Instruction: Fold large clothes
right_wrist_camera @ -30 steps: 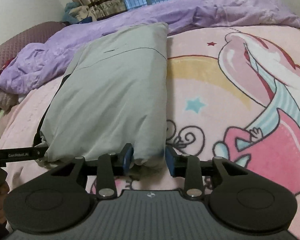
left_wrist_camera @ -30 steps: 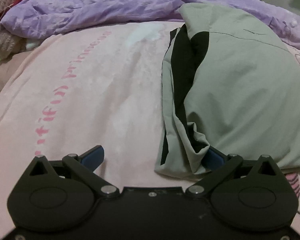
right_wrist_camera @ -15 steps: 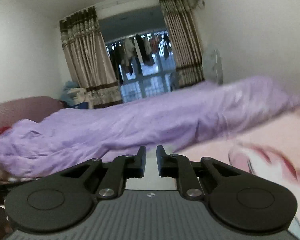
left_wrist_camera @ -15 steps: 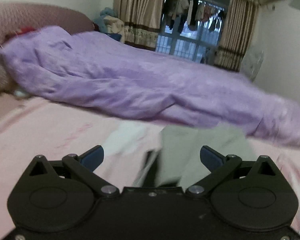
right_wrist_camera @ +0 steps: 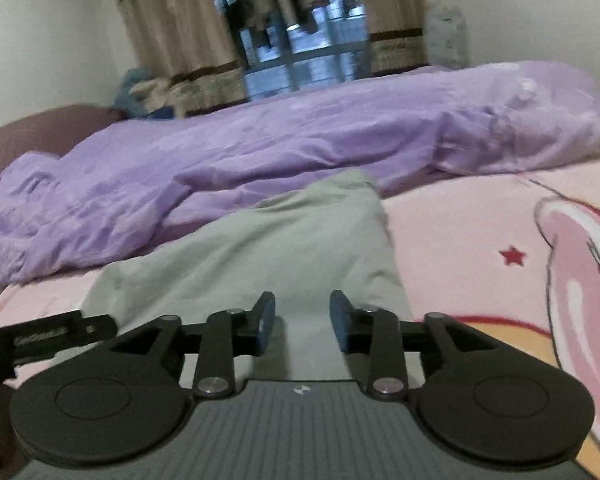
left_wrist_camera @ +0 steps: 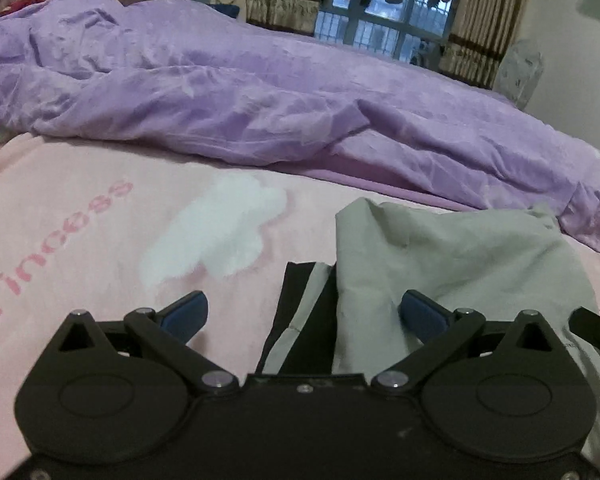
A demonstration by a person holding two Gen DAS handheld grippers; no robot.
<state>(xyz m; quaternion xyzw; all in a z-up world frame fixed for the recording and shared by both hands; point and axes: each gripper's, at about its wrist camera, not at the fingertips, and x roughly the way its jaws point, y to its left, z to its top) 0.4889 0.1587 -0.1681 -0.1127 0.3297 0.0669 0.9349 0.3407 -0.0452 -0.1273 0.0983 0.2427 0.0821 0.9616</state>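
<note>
Grey garment [right_wrist_camera: 300,248] lies folded mid-frame on the pink bed [right_wrist_camera: 460,220], fold apparently mostly done; left claw [left_wrist_camera: 304,312] open wide, right claw [right_wrist_camera: 302,316] opening, both holding nothing.

Pretty clearly someone's bedroom: a bed with a pink cartoon blanket [left_wrist_camera: 80,208], a rumpled purple duvet [left_wrist_camera: 260,92], curtains [right_wrist_camera: 172,32], and laundry hanging outside the window [right_wrist_camera: 300,40].

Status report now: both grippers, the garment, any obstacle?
Left gripper open, empty. Right gripper opening, nothing pinched. Grey garment lies folded on the pink sheet. Purple duvet lies just beyond it.
</note>
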